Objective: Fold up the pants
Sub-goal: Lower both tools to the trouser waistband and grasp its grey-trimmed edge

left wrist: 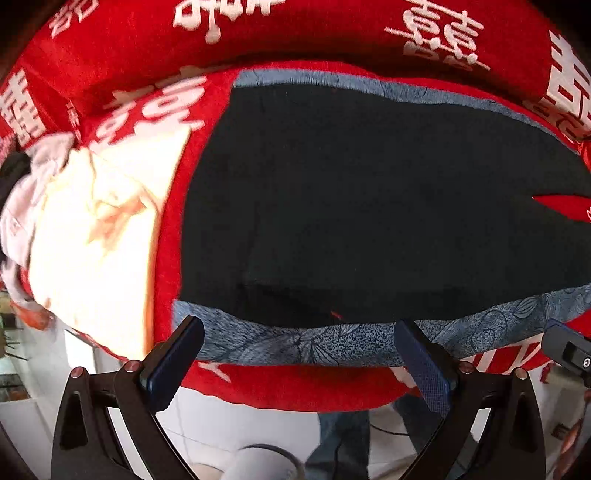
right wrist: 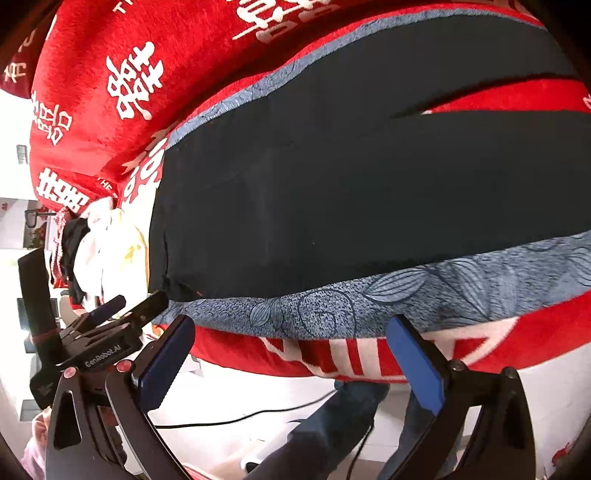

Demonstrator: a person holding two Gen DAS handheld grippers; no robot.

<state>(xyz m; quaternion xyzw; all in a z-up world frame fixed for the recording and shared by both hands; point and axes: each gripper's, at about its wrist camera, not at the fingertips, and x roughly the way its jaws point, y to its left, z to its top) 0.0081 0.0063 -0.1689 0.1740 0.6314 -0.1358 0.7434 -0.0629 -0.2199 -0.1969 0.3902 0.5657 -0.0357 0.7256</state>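
Dark navy pants (left wrist: 369, 206) lie flat on a blue-grey patterned cloth (left wrist: 314, 343) over a red blanket with white characters. The two legs split at the right (right wrist: 480, 107), showing red between them. My left gripper (left wrist: 299, 354) is open and empty, its fingers just short of the cloth's near edge by the pants' waist end. My right gripper (right wrist: 291, 350) is open and empty, at the near edge further right. The left gripper (right wrist: 125, 314) also shows in the right wrist view at the pants' near left corner.
A pile of white and cream clothes (left wrist: 92, 236) lies left of the pants on the red blanket (left wrist: 295, 33). A person's jeans-clad legs (right wrist: 351, 417) and a black cable (right wrist: 240, 419) are on the white floor below the near edge.
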